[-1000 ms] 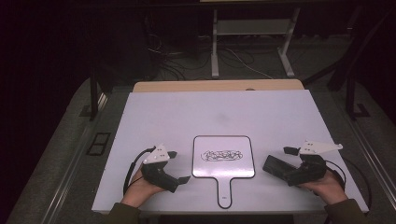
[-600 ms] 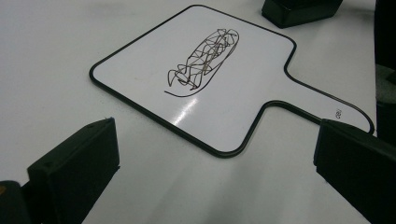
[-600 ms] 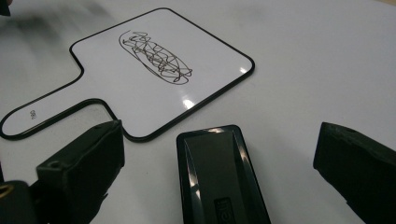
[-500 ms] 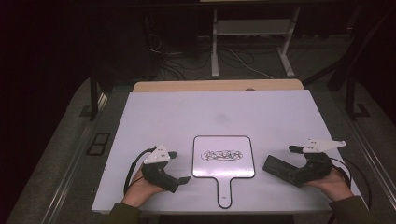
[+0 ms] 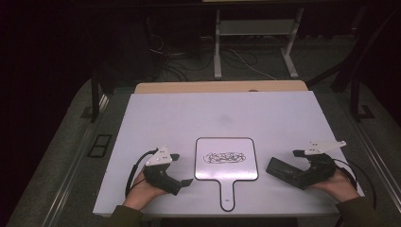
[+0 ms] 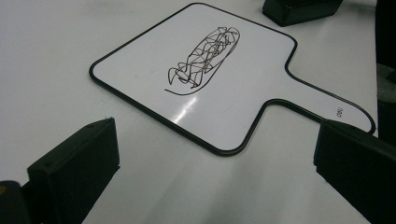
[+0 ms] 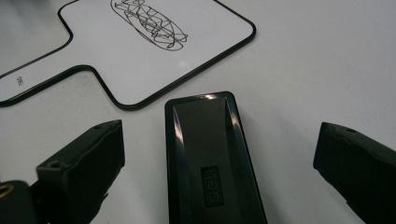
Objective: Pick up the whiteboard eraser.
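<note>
You are at the very start — the scribble (image 5: 226,156) is untouched on the small whiteboard (image 5: 227,142), which lies flat in the middle of the table (image 5: 189,113). Your right gripper (image 7: 219,168) has its jaws spread wide on either side of the black eraser (image 7: 210,154), holding nothing yet. Your left gripper (image 6: 215,172) is wide open and empty too, just beside the board's handle. Gripping the eraser, steadying the board and wiping all remain.

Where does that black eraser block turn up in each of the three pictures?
High view: black eraser, lower right, beside the right gripper.
Left gripper view: top right corner, past the board.
Right gripper view: bottom centre, between the open fingers.
Shared landmark: the scribbled whiteboard paddle.
</note>
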`<state>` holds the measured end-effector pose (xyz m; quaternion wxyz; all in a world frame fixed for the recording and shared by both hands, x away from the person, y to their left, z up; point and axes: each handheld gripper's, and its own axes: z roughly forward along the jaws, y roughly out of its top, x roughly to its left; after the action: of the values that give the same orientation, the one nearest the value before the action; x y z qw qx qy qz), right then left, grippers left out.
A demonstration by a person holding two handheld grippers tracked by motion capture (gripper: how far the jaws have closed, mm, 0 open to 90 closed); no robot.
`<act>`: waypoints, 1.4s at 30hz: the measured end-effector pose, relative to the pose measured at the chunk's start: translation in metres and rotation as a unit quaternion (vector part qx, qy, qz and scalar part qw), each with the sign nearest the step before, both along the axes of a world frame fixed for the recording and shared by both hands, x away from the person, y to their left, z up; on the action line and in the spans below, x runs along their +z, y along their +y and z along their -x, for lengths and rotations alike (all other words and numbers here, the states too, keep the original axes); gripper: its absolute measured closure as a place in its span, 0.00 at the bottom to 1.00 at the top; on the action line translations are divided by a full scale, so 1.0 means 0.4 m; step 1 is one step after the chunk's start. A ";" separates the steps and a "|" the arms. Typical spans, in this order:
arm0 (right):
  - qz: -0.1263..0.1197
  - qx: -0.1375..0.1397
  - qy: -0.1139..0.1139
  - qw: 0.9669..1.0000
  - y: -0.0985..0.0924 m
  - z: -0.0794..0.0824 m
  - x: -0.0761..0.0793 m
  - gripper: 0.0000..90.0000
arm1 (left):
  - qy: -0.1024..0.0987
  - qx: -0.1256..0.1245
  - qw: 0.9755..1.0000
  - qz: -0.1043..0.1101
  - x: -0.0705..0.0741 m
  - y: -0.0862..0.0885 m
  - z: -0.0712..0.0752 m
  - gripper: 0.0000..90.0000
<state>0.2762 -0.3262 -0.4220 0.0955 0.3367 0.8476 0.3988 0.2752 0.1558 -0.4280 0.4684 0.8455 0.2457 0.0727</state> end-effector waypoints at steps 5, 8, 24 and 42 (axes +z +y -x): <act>0.005 0.005 0.006 1.000 0.002 -0.001 -0.002 0.01 | 0.000 0.001 1.000 -0.004 0.001 0.001 0.000 0.00; 0.017 0.011 0.009 1.000 0.010 0.000 -0.005 0.01 | -0.001 0.001 1.000 -0.005 0.002 0.000 0.000 0.00; 0.051 0.016 0.017 0.998 0.021 0.005 -0.014 0.02 | -0.003 -0.005 1.000 -0.002 0.002 -0.005 0.004 0.00; 0.088 0.014 0.031 0.996 0.012 0.005 -0.034 0.13 | -0.001 -0.008 1.000 -0.002 0.002 -0.009 0.005 0.00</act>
<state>0.2742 -0.3213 -0.4356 0.0933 0.3272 0.8866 0.3133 0.2731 0.1523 -0.4273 0.4673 0.8485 0.2382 0.0706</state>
